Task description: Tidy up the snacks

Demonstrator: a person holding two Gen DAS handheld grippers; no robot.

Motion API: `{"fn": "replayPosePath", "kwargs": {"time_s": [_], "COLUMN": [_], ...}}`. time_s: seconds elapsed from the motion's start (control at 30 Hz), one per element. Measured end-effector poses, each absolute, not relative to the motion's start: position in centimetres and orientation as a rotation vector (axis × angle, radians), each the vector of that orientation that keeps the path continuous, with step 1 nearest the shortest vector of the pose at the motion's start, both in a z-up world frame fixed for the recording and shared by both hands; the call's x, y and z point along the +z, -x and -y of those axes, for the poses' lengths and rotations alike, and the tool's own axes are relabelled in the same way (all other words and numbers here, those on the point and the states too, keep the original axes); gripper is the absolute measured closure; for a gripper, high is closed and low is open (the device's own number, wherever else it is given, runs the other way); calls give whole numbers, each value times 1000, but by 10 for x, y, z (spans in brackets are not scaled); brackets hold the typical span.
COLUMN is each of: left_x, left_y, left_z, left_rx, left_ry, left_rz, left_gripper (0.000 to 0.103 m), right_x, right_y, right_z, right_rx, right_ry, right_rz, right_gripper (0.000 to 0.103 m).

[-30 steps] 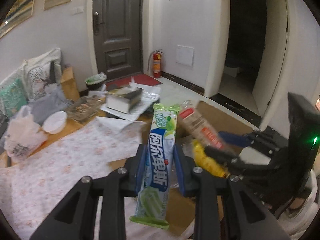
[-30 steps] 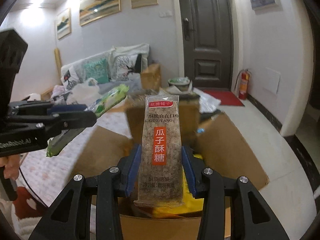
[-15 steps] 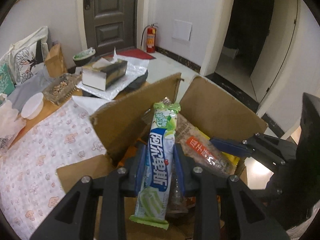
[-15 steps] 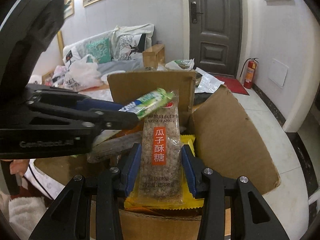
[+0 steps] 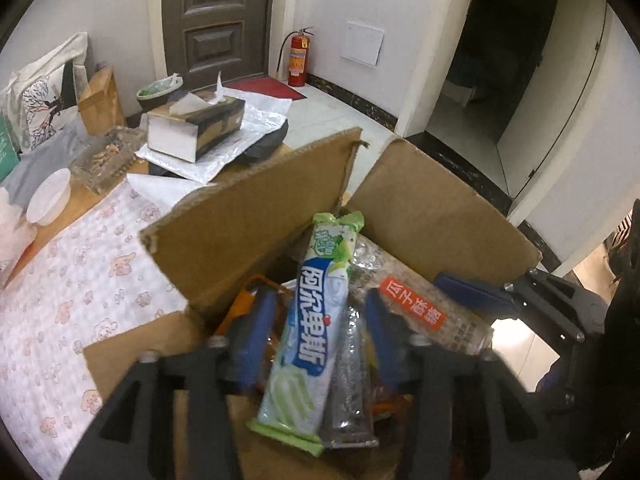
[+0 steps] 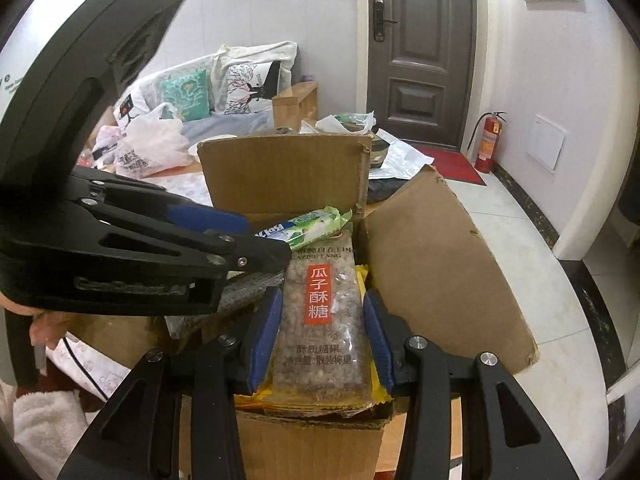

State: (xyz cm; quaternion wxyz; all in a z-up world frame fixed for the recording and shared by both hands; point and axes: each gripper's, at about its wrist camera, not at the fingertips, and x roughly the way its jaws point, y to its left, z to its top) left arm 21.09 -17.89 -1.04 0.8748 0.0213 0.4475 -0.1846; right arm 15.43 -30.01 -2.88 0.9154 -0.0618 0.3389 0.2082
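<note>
An open cardboard box holds several snack packets. My left gripper has opened; a long blue and green candy packet lies loose between its spread fingers, over a clear packet. The same packet's green end shows in the right wrist view. My right gripper is in the box with a clear seed-brittle packet, orange label, between its pads, lying on a yellow packet. Its jaws look slightly spread. That brittle packet also shows in the left wrist view.
A table with a pink-patterned cloth lies left of the box. On it are a tissue box, a tray of bits and a white bowl. A sofa with cushions and bags stands behind.
Both grippers moved down into the box with their packets. The left jaws have opened and released the blue and green packet. The right jaws look a little wider.
</note>
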Motion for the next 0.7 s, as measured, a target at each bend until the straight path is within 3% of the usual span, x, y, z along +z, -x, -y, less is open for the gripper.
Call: {"fn": "replayPosePath", "kwargs": {"time_s": [0.13, 0.27, 0.37, 0.53, 0.7], "left_x": [-6, 12, 28, 53, 68], "left_y": [-206, -190, -172, -129, -87], "left_z": [173, 162, 149, 114, 81], "left_rx": [-390, -395, -364, -221, -11], "left_ry": [-36, -16, -8, 17, 23], "left_rz": [-916, -820, -727, -577, -451], "left_gripper": [45, 29, 17, 12, 6], "right_x": [-24, -19, -12, 6, 23], "right_y": [-151, -148, -141, -124, -104], "right_z": [301, 304, 306, 306, 295], "right_rx": [425, 419, 438, 499, 560], "right_ry": [122, 117, 98, 68, 36], "right_rz": [-682, -663, -626, -493, -356], "right_gripper": [56, 55, 43, 26, 18]}}
